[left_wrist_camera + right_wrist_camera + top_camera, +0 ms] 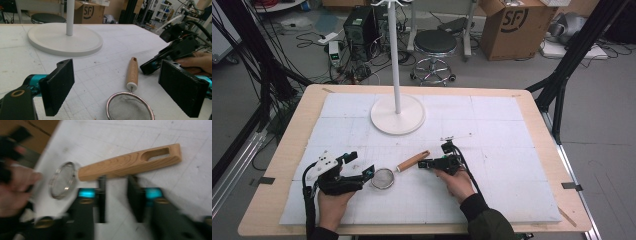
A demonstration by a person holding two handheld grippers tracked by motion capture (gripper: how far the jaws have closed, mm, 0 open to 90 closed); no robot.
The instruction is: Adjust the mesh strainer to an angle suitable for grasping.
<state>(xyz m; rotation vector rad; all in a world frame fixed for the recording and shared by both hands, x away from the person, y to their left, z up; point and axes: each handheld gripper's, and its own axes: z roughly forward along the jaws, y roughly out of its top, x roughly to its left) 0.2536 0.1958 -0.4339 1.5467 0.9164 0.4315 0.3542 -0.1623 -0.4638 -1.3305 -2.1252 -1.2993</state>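
The small round metal mesh strainer with a light wooden handle [398,171] lies flat on the white gridded foam mat [492,145], and I see its mesh bowl just beside the tips of my left gripper [362,167], near the front middle of the mat. In the left gripper view the bowl [129,107] sits low between the two black padded jaws, which stand wide apart and touch nothing, so that gripper is open and empty. The handle points away toward my right gripper [426,163], whose jaws are parted with a clear gap; in the right gripper view the slotted wooden handle [130,163] lies crosswise just past the jaw tips, outside the gap, and I cannot tell whether the tips touch it. That view is blurred. The only writing I can read is "SF" on the brown cardboard box [511,25] on the floor beyond the table. Both hands rest low over the mat, forearms coming in from the near edge, the left gripper angled toward the right one. The white round-based stand [397,114] rises well apart, farther back.
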